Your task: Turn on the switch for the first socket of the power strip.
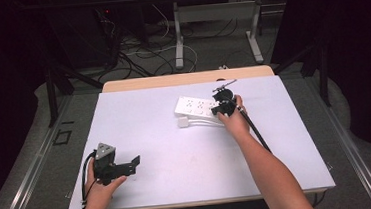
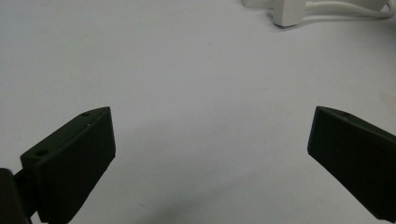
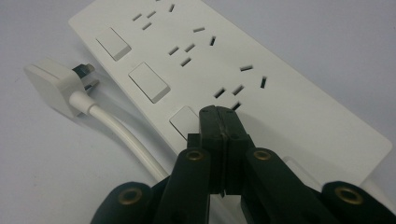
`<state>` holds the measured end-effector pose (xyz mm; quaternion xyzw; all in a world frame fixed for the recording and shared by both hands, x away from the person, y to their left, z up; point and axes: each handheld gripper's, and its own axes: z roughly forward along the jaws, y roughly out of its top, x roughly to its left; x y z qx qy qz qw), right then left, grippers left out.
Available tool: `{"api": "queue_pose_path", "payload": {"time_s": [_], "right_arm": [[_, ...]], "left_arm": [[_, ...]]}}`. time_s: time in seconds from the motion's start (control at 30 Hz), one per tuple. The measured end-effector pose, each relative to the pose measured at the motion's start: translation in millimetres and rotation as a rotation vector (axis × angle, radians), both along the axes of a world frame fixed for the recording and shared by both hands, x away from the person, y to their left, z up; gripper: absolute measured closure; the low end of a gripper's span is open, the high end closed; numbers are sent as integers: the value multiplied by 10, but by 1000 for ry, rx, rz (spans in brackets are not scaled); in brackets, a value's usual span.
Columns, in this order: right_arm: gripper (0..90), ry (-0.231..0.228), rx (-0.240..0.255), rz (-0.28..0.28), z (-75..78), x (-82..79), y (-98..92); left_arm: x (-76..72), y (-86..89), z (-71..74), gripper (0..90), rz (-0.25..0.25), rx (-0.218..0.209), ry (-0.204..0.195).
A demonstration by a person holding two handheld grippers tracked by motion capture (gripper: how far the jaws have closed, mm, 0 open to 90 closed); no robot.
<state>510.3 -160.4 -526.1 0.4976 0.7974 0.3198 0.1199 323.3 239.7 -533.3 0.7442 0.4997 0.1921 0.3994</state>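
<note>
A white power strip [image 1: 193,106] lies flat at the back middle of the white table mat [image 1: 177,155]. Its top [image 3: 289,107] carries a row of rocker switches [image 3: 148,83] and socket holes. Its white plug [image 3: 51,86] lies beside it on a white cable [image 3: 126,135]. My right gripper [image 3: 220,114] is shut with nothing between the jaws, tips down on the strip at the edge of the nearest switch [image 3: 184,122]. It sits at the strip's right end [image 1: 219,107]. My left gripper [image 1: 134,166] rests open at the front left, jaws wide apart over bare mat [image 2: 210,140].
The plug [image 2: 289,14] and looped cable [image 2: 345,11] lie far ahead of the left jaws. A wooden table edge [image 1: 186,78] runs behind the mat. Beyond it stand another table's legs [image 1: 179,45] and floor cables [image 1: 139,53].
</note>
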Motion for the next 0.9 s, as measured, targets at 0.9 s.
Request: {"api": "queue_pose_path", "payload": {"time_s": [0.9], "right_arm": [[832,-3,0,-15,61,-18,-18]], "left_arm": [[3,2,-3,11,-1,3,2]]}}
